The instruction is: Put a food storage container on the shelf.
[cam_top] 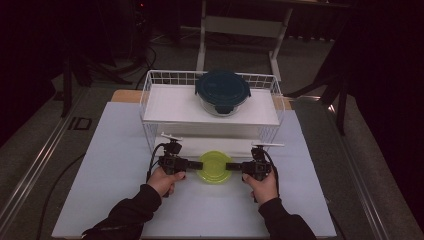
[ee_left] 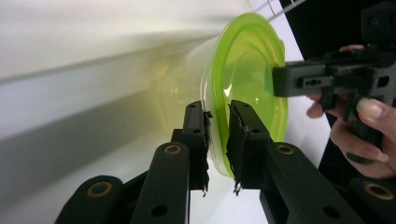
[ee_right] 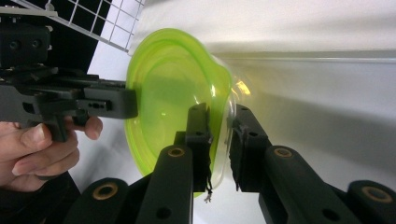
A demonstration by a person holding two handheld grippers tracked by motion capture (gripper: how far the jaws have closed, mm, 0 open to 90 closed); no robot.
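A lime-green lidded container (cam_top: 214, 167) sits between my two grippers on the white table, just in front of the wire rack's lower level. In the high view my left gripper (cam_top: 199, 164) is at its left rim and my right gripper (cam_top: 229, 166) at its right rim. The left gripper view has my left gripper (ee_left: 217, 109) shut on the edge of the green lid (ee_left: 247, 70), with the right gripper (ee_left: 275, 81) on the far side. My right gripper (ee_right: 219, 114) is likewise shut on the lid (ee_right: 168, 79); a clear bowl body (ee_right: 238, 88) shows under it.
A white wire rack (cam_top: 150, 95) stands at the back of the white table (cam_top: 115, 165). On its upper shelf rests a glass container with a dark teal lid (cam_top: 222, 90). Bare table surface lies left, right and in front of the hands.
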